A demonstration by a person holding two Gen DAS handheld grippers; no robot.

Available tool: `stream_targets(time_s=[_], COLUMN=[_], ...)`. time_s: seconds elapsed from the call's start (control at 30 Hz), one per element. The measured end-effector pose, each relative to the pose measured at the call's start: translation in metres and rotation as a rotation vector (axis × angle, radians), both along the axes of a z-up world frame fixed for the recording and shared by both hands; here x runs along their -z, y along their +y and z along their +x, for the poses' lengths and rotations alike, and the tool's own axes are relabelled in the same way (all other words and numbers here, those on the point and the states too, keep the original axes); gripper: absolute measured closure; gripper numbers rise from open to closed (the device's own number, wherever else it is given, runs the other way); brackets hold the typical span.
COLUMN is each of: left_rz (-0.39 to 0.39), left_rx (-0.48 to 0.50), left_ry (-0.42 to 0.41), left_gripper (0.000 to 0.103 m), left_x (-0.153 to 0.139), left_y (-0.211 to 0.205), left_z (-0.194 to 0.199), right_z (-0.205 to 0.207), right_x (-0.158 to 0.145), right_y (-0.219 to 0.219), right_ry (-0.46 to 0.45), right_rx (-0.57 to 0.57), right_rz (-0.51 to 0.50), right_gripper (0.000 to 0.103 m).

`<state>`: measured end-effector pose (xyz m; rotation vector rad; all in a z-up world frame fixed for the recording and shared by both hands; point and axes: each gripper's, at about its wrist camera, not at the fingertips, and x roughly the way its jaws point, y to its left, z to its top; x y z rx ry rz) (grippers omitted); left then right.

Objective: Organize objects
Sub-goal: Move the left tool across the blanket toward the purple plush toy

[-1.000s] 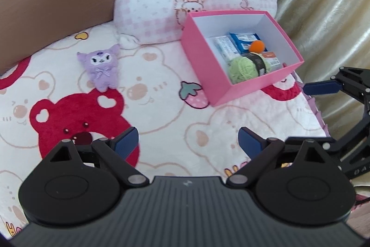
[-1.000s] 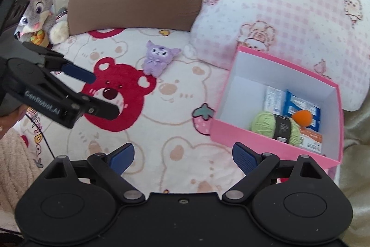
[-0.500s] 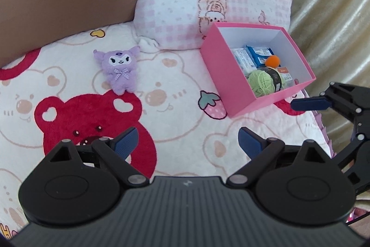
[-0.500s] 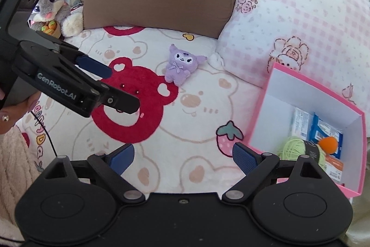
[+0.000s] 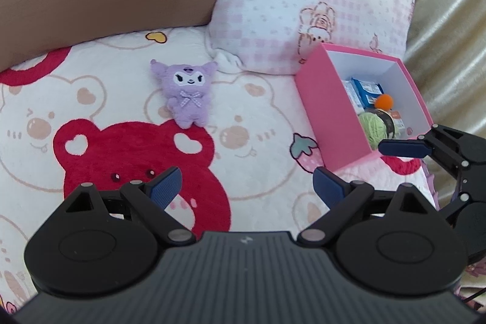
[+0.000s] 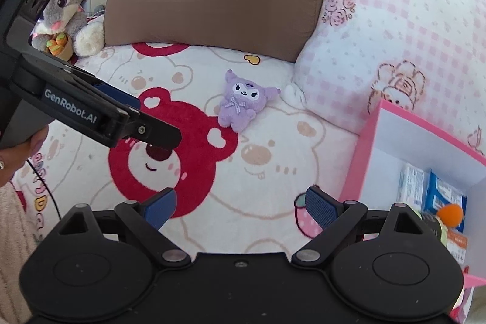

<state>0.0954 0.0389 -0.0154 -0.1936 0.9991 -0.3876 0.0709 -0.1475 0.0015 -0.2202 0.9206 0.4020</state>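
Left wrist view shows that we have swung both spread, empty grippers, left (image 5: 244,185) and right (image 6: 240,204), away from the box (image 5: 331,117) at the bed's right edge toward the plush (image 5: 186,93) near the pillows, likely our next pick.

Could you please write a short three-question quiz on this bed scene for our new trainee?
1. True or false: the purple plush toy lies inside the pink box.
2. What round orange item sits in the box?
3. Are the left gripper and right gripper open or shut?

Key: 1. False, it lies on the blanket outside. 2. A pom-pom. 3. Both open, empty.
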Motion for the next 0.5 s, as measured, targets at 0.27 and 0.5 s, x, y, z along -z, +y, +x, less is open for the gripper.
stream_targets(time_s=[0.27, 0.5], left_rz=[0.011, -0.018], left_rx=[-0.07, -0.106], left_ry=[-0.021, -0.021], left_gripper=[0.009, 0.009], left_x=[0.02, 0.042], left_y=[0.02, 0.032], left_z=[0.02, 0.036], right_z=[0.027, 0.053], right_x=[0.029, 0.056], right_y=[0.02, 0.039], right_ry=[-0.018, -0.039], right_rx=[-0.023, -0.034], right_rz=[-0.041, -0.045], right_gripper=[0.009, 0.009])
